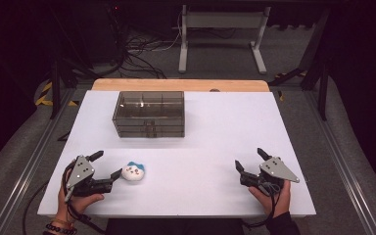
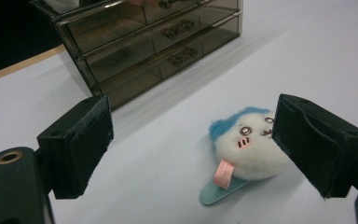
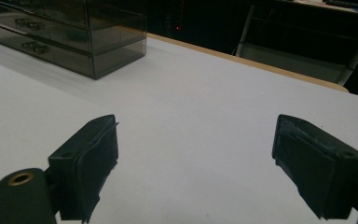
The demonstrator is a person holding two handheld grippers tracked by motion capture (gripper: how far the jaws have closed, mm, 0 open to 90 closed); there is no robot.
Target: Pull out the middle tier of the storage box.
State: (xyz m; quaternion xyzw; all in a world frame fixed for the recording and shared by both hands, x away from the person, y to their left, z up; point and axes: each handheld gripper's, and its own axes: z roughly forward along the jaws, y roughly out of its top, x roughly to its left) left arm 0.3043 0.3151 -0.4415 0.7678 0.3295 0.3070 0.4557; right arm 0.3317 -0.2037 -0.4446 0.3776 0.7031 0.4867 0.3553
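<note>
Tongs spread in both my hands at the near edge of the white table (image 1: pixel 215 127), seen from above: my left gripper (image 1: pixel 106 168) lies at the near left with the small plush toy (image 1: pixel 133 171) just beside its jaws, my right gripper (image 1: pixel 248 159) at the near right, well apart from it. A smoky clear drawer box (image 1: pixel 149 114) stands at the far left.

Left gripper view: my left gripper (image 2: pixel 191 140) is wide open and holds nothing; the plush toy (image 2: pixel 247 149), white-faced with a blue top and a pink ribbon tab, lies touching the right jaw. It looks soft and light, likely to squash, so I judge its round body the best hold. The drawer box (image 2: pixel 149 42) stands beyond, with nothing between.

Right gripper view: my right gripper (image 3: pixel 196 154) is open and empty over bare table, the drawer box (image 3: pixel 74 35) far left
</note>
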